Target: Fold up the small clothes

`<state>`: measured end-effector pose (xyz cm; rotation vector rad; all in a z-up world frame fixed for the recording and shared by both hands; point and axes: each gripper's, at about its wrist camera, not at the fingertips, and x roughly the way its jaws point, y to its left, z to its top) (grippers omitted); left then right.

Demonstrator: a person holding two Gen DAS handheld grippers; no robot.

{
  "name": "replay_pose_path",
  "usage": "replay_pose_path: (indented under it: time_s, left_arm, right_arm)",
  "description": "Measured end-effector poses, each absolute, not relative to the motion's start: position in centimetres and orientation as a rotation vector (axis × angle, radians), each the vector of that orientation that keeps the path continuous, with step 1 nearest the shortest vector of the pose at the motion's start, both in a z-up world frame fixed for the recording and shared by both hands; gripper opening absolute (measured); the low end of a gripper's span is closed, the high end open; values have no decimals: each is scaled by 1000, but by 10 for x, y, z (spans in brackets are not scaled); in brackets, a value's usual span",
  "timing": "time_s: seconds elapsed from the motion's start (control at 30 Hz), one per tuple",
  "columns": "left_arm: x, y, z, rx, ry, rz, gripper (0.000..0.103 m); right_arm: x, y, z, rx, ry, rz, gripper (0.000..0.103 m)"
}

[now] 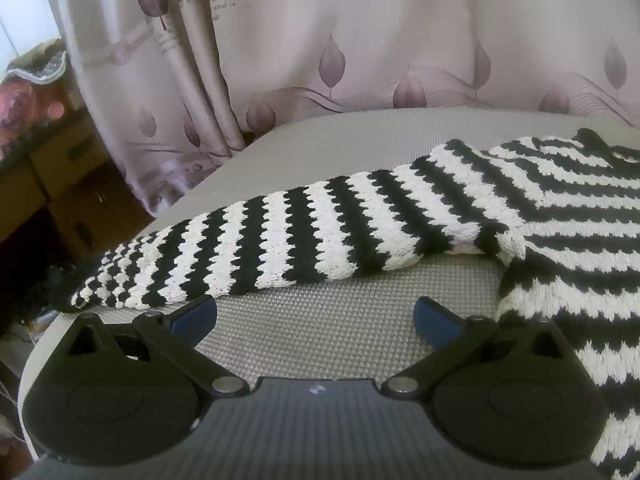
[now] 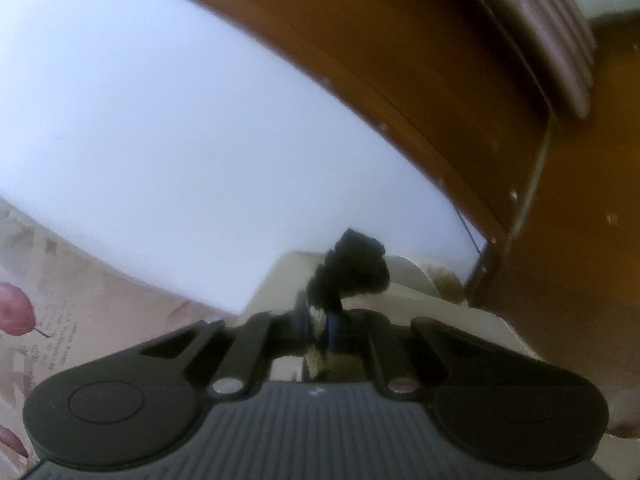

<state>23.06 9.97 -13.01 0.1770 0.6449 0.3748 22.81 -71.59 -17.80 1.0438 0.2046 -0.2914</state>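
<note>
1. Left gripper point(image 1: 315, 320): blue-padded fingers spread wide, nothing held, poised above grey textured mat point(image 1: 320, 320).
2. Black-and-white striped knitted sweater point(image 1: 400, 220): spread on mat, sleeve just beyond fingertips.
3. Right gripper point(image 2: 320, 320): clamped on dark knit edge point(image 2: 352, 268), raised toward white wall point(image 2: 180, 120).

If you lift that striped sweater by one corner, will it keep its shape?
Probably not. The sweater is a loose knit lying limp on the mat, so it should sag and drape. The bit pinched in the right gripper bunches up, suggesting floppy fabric. Its bumpy knit likely grips well.
</note>
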Motion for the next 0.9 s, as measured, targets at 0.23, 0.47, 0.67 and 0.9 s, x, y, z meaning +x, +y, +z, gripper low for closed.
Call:
replay_pose_path:
  time_s: [0.23, 0.47, 0.67, 0.9]
  left_arm:
    - [224, 94, -129, 209, 610, 353, 103]
    - [222, 98, -128, 185, 612, 318, 103]
    - [218, 105, -126, 128, 598, 312, 103]
    - [223, 133, -128, -43, 664, 323, 103]
  right_arm:
    - [254, -674, -110, 986, 170, -236, 8]
    - [292, -589, -57, 966, 135, -81, 8]
    - [320, -492, -18, 968, 149, 91, 8]
    - [360, -369, -14, 984, 217, 269, 8]
